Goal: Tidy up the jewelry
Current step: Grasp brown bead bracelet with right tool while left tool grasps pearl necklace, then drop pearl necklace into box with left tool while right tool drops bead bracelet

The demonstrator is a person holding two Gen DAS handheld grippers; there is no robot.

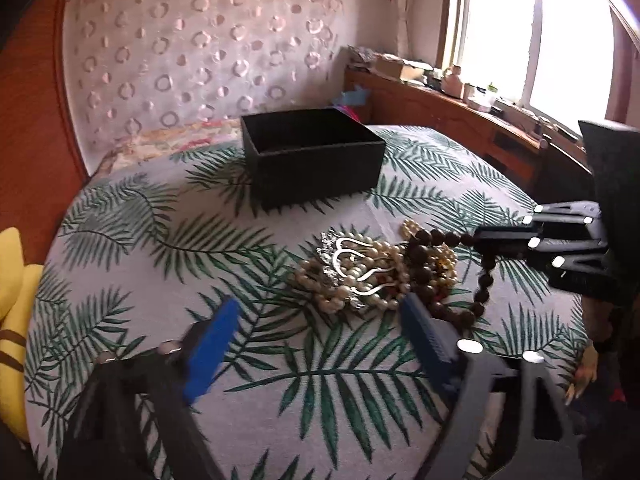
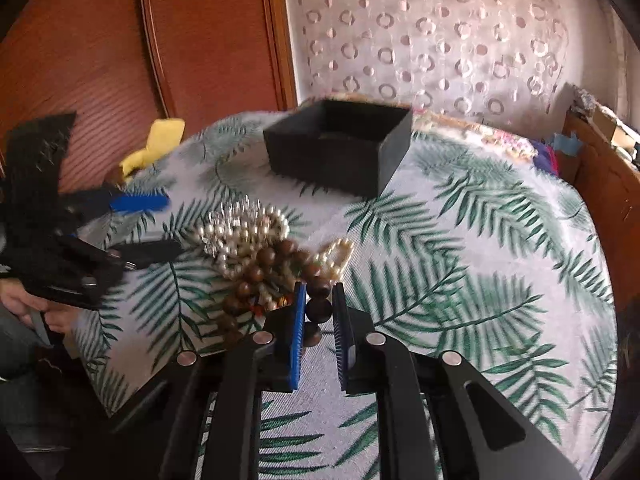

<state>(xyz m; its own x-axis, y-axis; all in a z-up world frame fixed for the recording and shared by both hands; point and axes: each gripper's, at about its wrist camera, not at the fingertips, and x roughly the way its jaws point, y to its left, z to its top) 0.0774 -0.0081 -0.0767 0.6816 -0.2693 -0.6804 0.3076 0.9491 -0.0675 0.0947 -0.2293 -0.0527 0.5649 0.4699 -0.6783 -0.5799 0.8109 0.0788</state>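
Right gripper (image 2: 318,310) is clamped on the brown bead necklace (image 2: 319,309), the strand pinched between its blue pads. Left gripper (image 1: 316,320) stands wide open, holding nothing. Motion blur obscures the jewelry pile (image 1: 368,268), just beyond its fingertips. The black box (image 1: 320,172) sits farther back on the leaf-print cloth (image 1: 160,280).

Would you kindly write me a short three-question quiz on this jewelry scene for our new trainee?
1. True or false: the black box has jewelry visible inside.
2. Which hand-held gripper grips the brown bead string: A) left, B) right?
3. Fill in: the pearl strands lie on a cloth printed with green ____.

Key:
1. False; no jewelry shows inside.
2. B; the right hand-held gripper is closed on the beads, while the left hand-held gripper is open.
3. Leaves, on the cloth.
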